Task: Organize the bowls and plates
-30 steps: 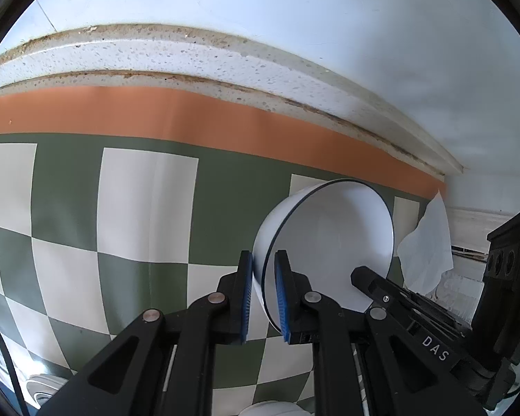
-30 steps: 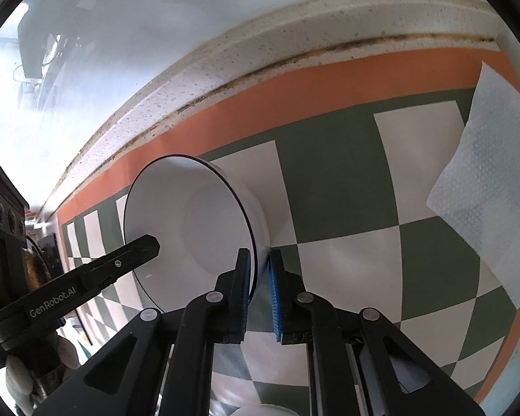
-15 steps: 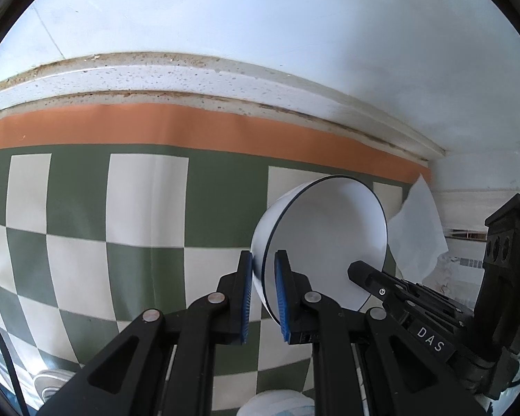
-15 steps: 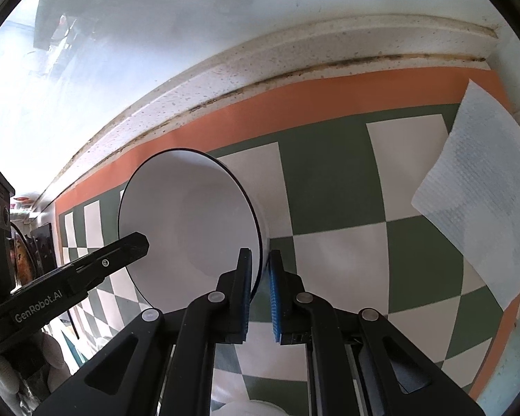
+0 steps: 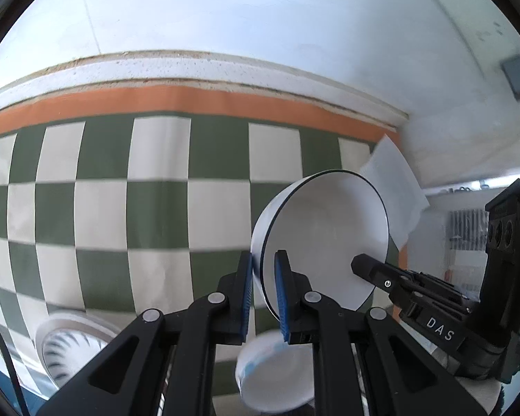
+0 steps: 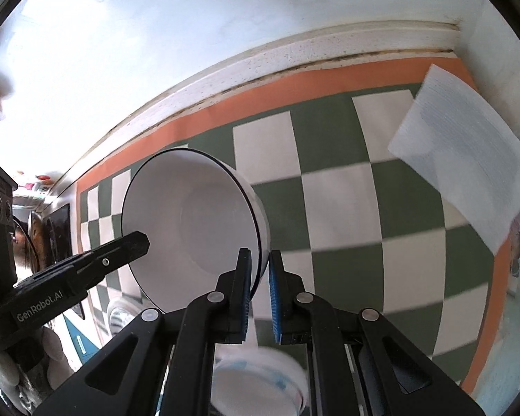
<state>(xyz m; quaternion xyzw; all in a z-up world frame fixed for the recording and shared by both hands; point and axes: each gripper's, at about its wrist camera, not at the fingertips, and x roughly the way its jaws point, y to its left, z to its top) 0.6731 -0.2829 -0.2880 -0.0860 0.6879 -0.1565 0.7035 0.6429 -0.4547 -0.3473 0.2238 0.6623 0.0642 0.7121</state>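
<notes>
White bowl (image 5: 324,242) tipped on edge above the checkered mat (image 5: 156,208), left gripper (image 5: 262,298) pinching its rim at 6 o'clock, right gripper (image 6: 259,289) clamping the opposite rim (entering at 4 o'clock in the left view), second bowl (image 5: 274,378) blurred below.

The left gripper (image 5: 262,293) is built of matte black plastic, with blue ribbed pads (image 5: 282,300) lining the jaws and silver screws (image 5: 215,298) set at the linkage joints. The same build is seen on the right gripper (image 6: 259,291). White lettering "GenRobot.AI" and "DAS" is printed on the bodies.
</notes>
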